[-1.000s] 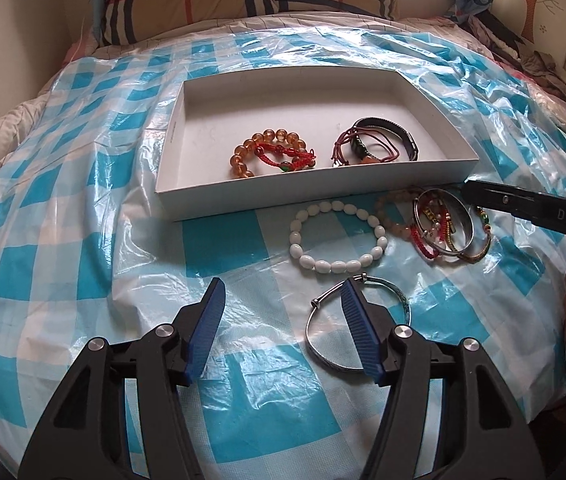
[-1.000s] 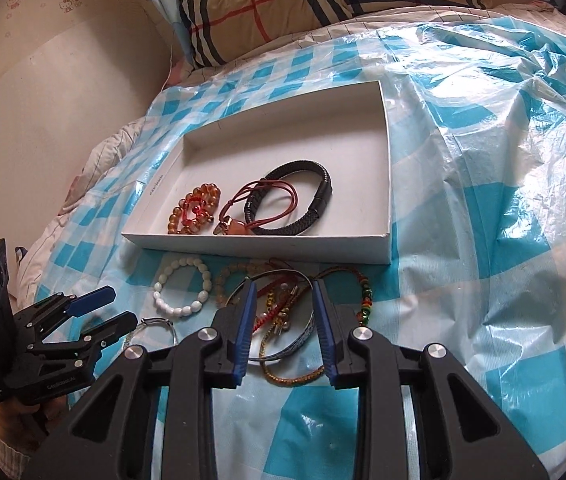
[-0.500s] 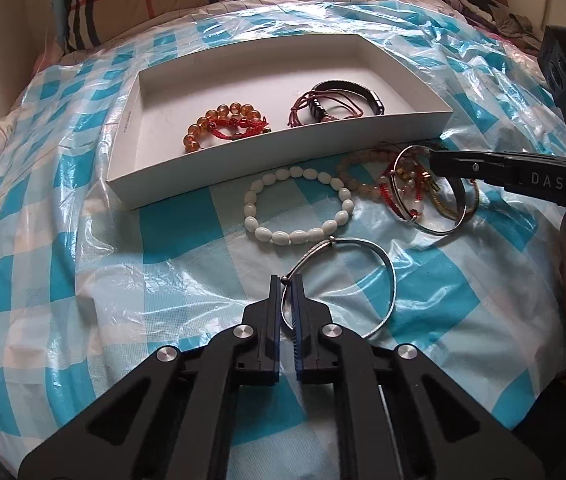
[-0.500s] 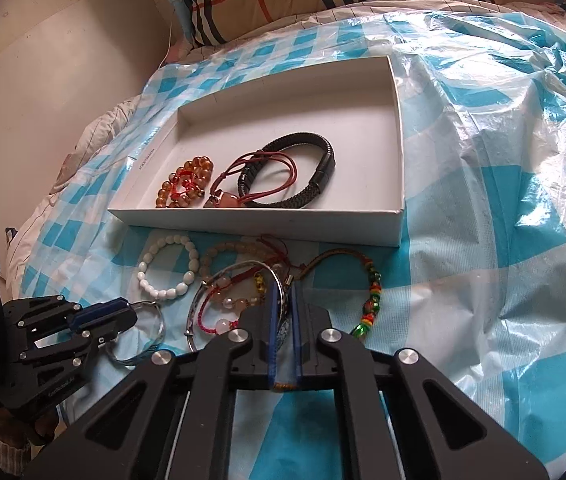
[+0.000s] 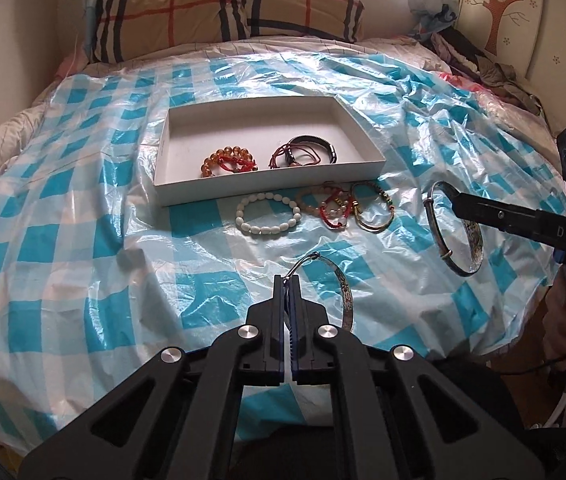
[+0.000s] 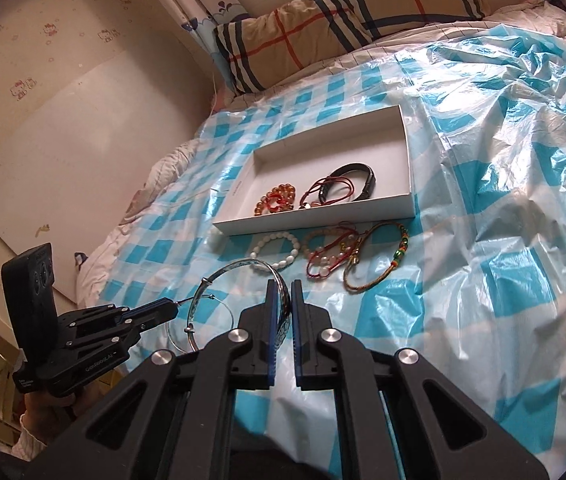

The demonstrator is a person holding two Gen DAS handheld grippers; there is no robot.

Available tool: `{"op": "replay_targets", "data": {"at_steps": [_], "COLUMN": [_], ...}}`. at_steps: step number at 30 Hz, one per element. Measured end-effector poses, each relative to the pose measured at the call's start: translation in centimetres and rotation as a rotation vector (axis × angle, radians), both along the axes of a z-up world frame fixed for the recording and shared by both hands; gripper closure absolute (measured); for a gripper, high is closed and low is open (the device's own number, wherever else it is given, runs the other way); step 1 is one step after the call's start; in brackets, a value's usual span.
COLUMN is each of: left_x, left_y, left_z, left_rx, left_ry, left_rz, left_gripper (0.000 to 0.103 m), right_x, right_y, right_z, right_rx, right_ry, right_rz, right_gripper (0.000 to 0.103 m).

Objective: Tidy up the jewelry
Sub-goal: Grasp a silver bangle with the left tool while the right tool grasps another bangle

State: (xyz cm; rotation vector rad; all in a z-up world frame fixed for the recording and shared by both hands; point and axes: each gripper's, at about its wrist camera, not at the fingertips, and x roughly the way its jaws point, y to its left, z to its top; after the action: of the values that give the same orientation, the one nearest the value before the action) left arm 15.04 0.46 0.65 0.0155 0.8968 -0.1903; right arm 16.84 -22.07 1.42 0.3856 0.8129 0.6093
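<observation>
My left gripper (image 5: 287,280) is shut on a thin silver bangle (image 5: 343,294), held clear of the bed; the right wrist view shows this left gripper (image 6: 171,303) and its thin bangle (image 6: 199,330) too. My right gripper (image 6: 283,286) is shut on a wide silver bangle (image 6: 231,272), also lifted; it hangs from the right gripper (image 5: 457,202) as a wide bangle (image 5: 473,252) at the right. A white box (image 5: 267,191) holds an amber bead bracelet (image 5: 223,160) and a black bracelet (image 5: 319,142) with red cord.
In front of the box lie a white bead bracelet (image 5: 267,218), a tangle of pink beads and red cord (image 5: 331,208) and a woven coloured bracelet (image 5: 377,216). A blue-checked plastic sheet (image 5: 83,240) covers the bed. A plaid pillow (image 5: 223,12) lies behind; clothes (image 5: 495,68) lie far right.
Both grippers went from open to shut, each on a silver bangle. Both then rose and drew back from the box, lifting the bangles off the sheet.
</observation>
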Motion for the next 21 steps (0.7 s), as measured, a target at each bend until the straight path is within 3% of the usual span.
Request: {"op": "replay_targets", "data": {"at_steps": [10,21], "left_x": [-5.6,-10.0], "left_y": [-1.0,-2.2], "left_z": [6.6,11.7], "left_rx": [0.017,0.079], "left_ry": [-0.137,-0.287], "left_rz": [0.001,0.024], "left_gripper": [0.101,0.101], "right_x": [-6.4,-10.9], "right_y": [-2.0,-2.5], "right_z": [4.6,9.5], "right_rx": [0.128,0.174], "right_ry": [-0.085,-0.202], "right_rz": [-0.029,-0.013], "right_gripper": [0.096,0.096]}}
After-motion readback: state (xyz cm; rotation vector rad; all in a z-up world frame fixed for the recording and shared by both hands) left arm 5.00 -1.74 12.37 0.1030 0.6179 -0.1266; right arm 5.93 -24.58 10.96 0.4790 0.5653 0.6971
